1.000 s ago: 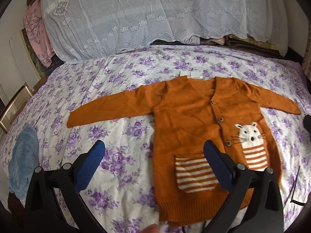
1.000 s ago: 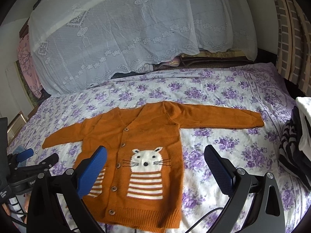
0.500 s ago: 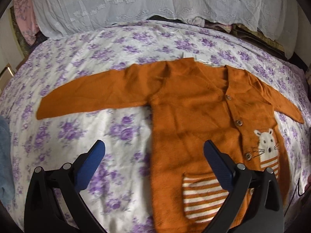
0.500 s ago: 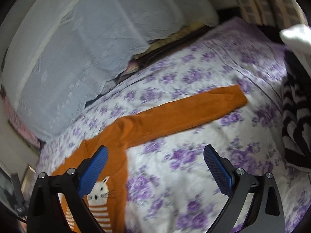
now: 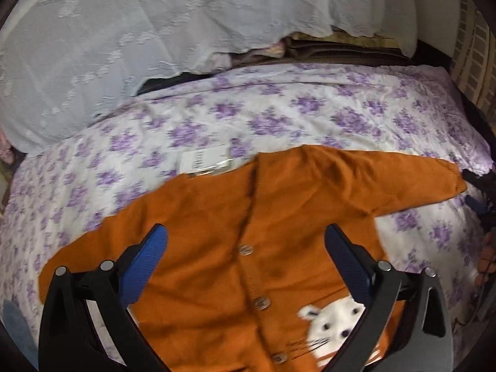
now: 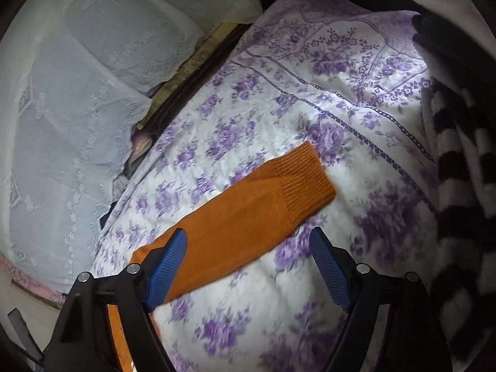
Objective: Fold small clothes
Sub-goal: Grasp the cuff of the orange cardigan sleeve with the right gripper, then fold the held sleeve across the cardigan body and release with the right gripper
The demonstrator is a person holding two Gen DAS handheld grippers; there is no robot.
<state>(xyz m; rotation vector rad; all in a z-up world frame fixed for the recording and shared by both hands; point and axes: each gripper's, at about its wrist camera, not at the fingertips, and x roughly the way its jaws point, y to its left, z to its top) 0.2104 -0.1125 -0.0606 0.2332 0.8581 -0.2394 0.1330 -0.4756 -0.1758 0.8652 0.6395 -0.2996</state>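
Note:
An orange child's cardigan (image 5: 217, 248) with buttons and a white cat face lies flat, front up, on the bed, with a white tag (image 5: 206, 161) at its collar. My left gripper (image 5: 245, 248) is open and empty, hovering over the chest of the cardigan near the button line. In the right wrist view the cardigan's right sleeve (image 6: 248, 214) stretches out, ending in a ribbed cuff (image 6: 305, 179). My right gripper (image 6: 248, 257) is open and empty, just above the middle of that sleeve.
The bed has a white sheet with purple flowers (image 6: 310, 93). A white lace cover (image 5: 155, 31) drapes a pile at the back. A black-and-white striped garment (image 6: 458, 170) lies at the right edge. A blue cloth (image 5: 15, 325) lies at the left.
The left gripper has moved right and forward from the left sleeve side to over the cardigan's chest. The right gripper has swung right and closer to the right sleeve.

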